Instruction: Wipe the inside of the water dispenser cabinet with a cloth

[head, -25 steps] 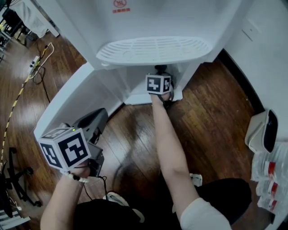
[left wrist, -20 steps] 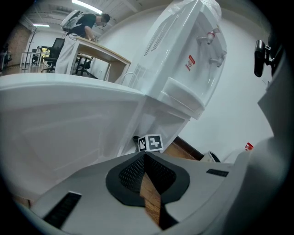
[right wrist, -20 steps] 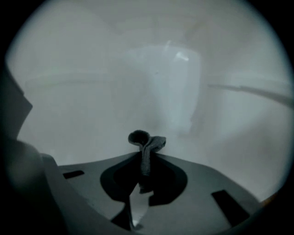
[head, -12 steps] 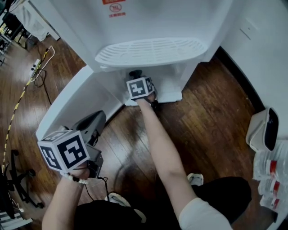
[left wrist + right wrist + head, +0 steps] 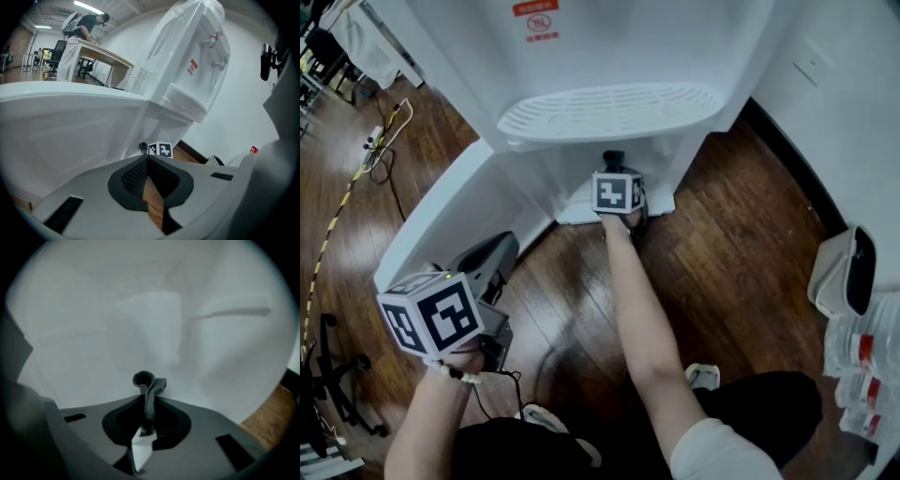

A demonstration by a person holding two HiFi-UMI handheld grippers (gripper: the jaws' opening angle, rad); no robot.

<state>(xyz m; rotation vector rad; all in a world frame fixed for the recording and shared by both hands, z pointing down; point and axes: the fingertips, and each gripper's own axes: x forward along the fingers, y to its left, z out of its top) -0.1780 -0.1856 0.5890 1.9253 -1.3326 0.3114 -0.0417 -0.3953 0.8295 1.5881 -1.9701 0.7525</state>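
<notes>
Right tool [image 5: 148,401]: your jaws are pinched on the cloth [image 5: 151,389]. It is a thin dark strip caught between the two pads.

- Cloth position: it sits dead centre in the pinch and runs out past the tips. Its free end is just ahead of the tool, in front of the white inner wall of the cabinet [image 5: 154,310]. No view shows whether that end touches the wall.
- Cloth axis: the long axis follows the line of the jaws and points straight forward into the cabinet. In the right gripper view the strip stands upright, edge-on. Its far end curls into a small loop that leans slightly left.
- From the head view, your right arm is stretched forward and the marker cube [image 5: 616,192] sits at the cabinet mouth. That is directly under the drip tray [image 5: 609,108] of the water dispenser [image 5: 609,42]. The front of the tool is inside the opening.
- The cabinet door [image 5: 450,202] is swung open to your left.

Left tool [image 5: 147,161]: the pads are pressed together at the tips with nothing between them. Only a sliver of wooden floor [image 5: 741,234] shows through the gap lower down. You hold it low on your left, well apart from the right tool. It sits beside the open door and aims toward the dispenser.
</notes>
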